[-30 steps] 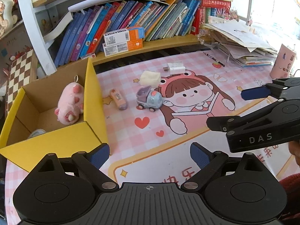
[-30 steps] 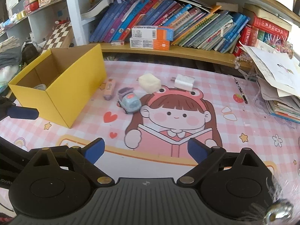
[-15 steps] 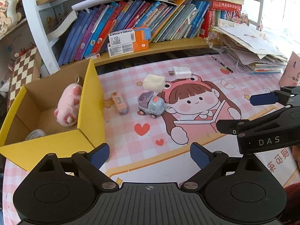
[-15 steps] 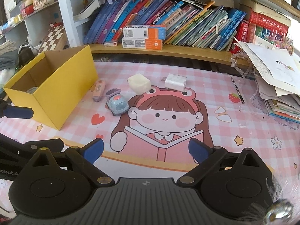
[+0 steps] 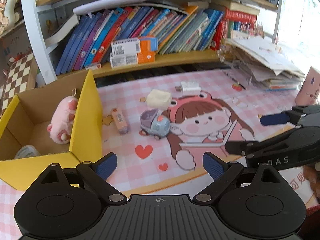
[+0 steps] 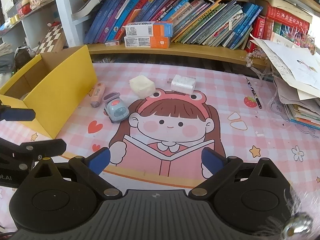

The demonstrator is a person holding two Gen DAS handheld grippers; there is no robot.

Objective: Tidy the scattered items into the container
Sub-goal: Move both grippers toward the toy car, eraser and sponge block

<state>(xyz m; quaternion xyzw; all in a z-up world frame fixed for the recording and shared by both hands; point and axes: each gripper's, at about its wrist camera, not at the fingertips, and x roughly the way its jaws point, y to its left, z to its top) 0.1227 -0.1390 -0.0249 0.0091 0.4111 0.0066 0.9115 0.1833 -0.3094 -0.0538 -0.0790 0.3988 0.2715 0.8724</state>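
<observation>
A long wooden bookshelf [image 6: 180, 50] packed with leaning children's books runs across the back of the scene, above a desk covered by a pink checked mat [image 6: 250, 132] printed with a cartoon girl reading. At the left of the mat stands an open yellow cardboard box [image 5: 86, 124], the container; inside it a pink plush toy [image 5: 61, 122] leans against the right wall and a small round white-lidded item [image 5: 26, 152] lies on the floor of the box near the front. At the right edge of the desk a loose stack of papers and booklets [image 6: 296, 92] is heaped up. Both tools hang above the near edge of the mat, empty: the left gripper [image 5: 160, 165] has its blue-padded fingers spread wide apart, and the right gripper [image 6: 156, 160] is likewise spread wide, holding nothing. Four items lie scattered on the mat to the right of the box. A cream-coloured block [image 6: 142, 87] sits near the cartoon's frog hat, with a white plug adapter [image 6: 183, 84] just beside it to the right. A small grey-blue toy truck [image 6: 116, 111] stands in front of them, and a slim pink tube-shaped item [image 6: 97, 95] lies between the truck and the box wall. A pencil [image 6: 253, 93] lies farther right, near the papers.
</observation>
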